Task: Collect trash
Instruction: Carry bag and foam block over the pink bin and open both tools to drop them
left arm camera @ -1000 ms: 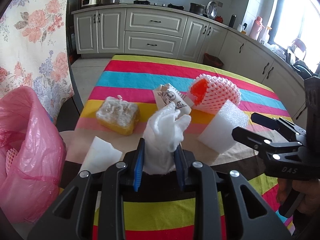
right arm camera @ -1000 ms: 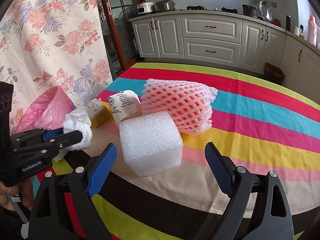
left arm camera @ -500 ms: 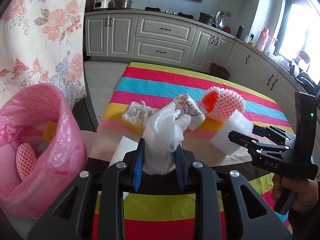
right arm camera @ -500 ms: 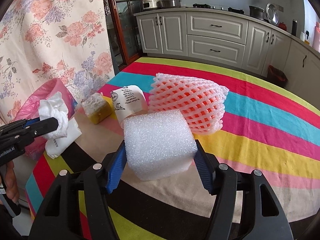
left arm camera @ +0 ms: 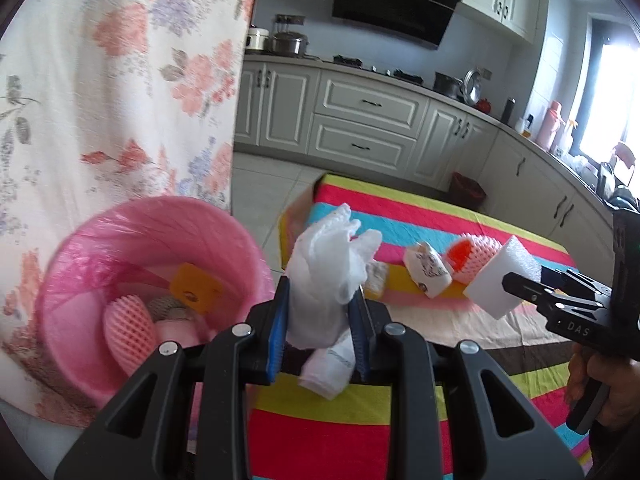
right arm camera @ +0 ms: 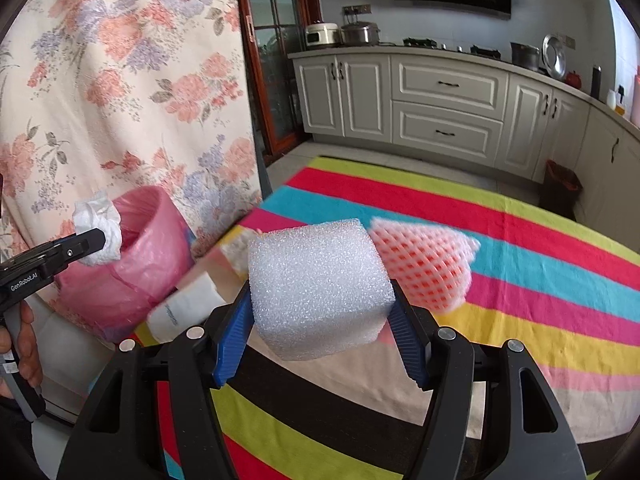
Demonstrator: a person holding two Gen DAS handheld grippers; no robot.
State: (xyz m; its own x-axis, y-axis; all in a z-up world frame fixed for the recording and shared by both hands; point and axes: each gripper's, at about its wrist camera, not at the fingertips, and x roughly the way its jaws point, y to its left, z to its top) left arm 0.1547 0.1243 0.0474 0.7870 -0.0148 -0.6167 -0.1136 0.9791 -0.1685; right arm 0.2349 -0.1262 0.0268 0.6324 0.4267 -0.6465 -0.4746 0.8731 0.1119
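The left gripper (left arm camera: pixel 320 324) is clamping a crumpled white tissue (left arm camera: pixel 328 276) between its blue pads (left arm camera: pixel 277 332), jaws closed tight on it, and is holding it in the air just beside the rim of the bin (left arm camera: pixel 152 216). The bin is wearing a pink liner and is standing off the table edge, against a floral curtain (left arm camera: pixel 120 80); it is already containing a pink foam net, an orange card and other scraps. The right gripper (right arm camera: pixel 320 320) is gripping a white foam block (right arm camera: pixel 316 288), jaws pressed against its two sides, and is carrying it clear of the striped tablecloth (right arm camera: pixel 520 240). In the left view the block (left arm camera: pixel 504 276) is showing at the tips of the right gripper (left arm camera: pixel 520 286), well apart from the bin. Lying on the cloth are an orange-and-white foam net (right arm camera: pixel 424 264), a printed paper cup (left arm camera: pixel 426 272) tipped on its side just beside the net, a yellowish lump (left arm camera: pixel 376 276) partly hidden behind the tissue, and a white packet (right arm camera: pixel 184 312) near the table edge closest to the bin. In the right view the tissue (right arm camera: pixel 98 232) is sitting over the bin's (right arm camera: pixel 144 248) near rim.
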